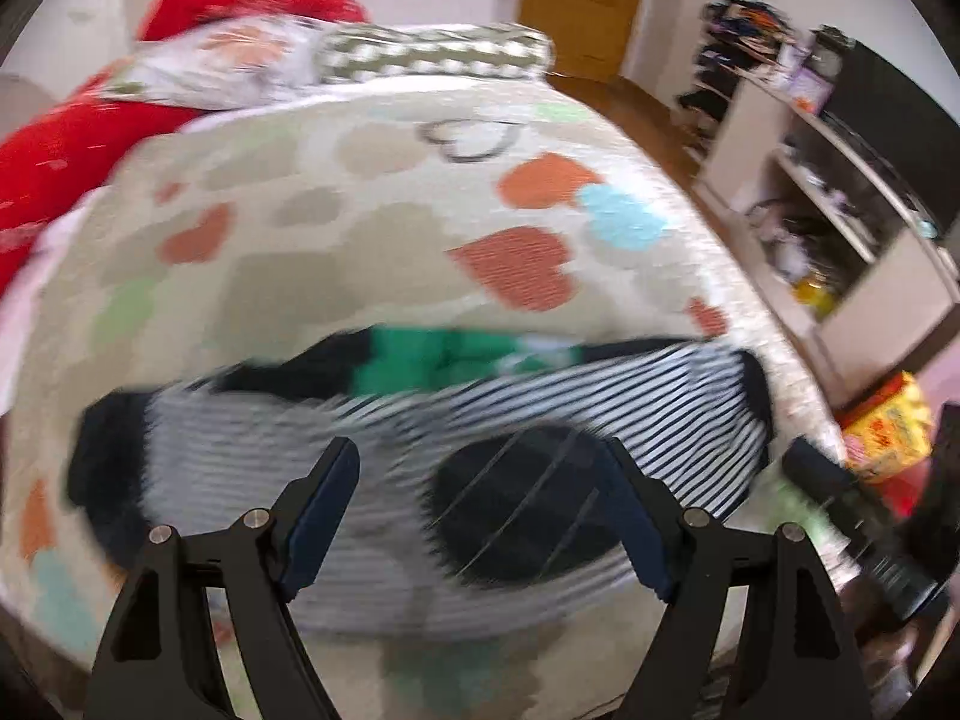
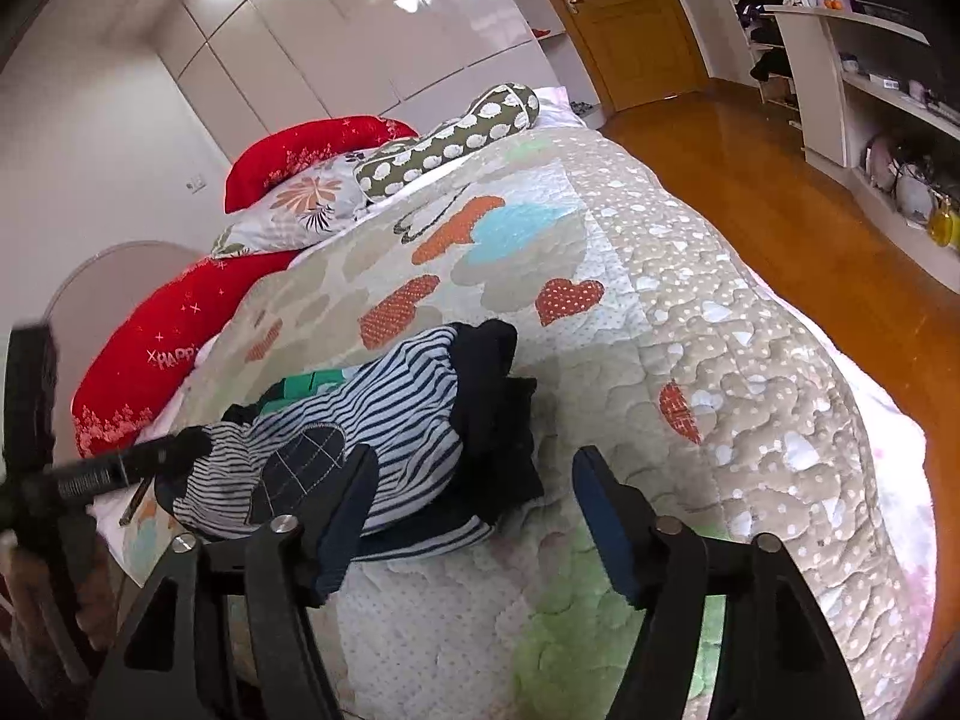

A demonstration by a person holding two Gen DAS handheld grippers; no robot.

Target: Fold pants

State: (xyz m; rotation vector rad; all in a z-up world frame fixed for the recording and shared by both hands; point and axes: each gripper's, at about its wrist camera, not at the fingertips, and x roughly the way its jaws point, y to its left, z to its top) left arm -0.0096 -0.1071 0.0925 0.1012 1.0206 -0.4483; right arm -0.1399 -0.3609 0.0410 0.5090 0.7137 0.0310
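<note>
Quilted heart-print bedspread (image 1: pixel 372 228), striped navy-and-white pants (image 1: pixel 372 468) lying bunched near its foot.

Left view, blurred: your left gripper (image 1: pixel 480 516) gapes empty right over the pants, long axis running across you. Right view: your right gripper (image 2: pixel 474 516), spread empty, sits off their right end, so left is nearer.

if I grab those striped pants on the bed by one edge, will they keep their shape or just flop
Probably flop: the striped pants lie crumpled in soft folds on the quilt, so the cloth looks limp. They seem light, a small knit garment. The dark knee patch may hang slightly stiffer. The quilt's padded surface could drag on them if pushed.
</note>
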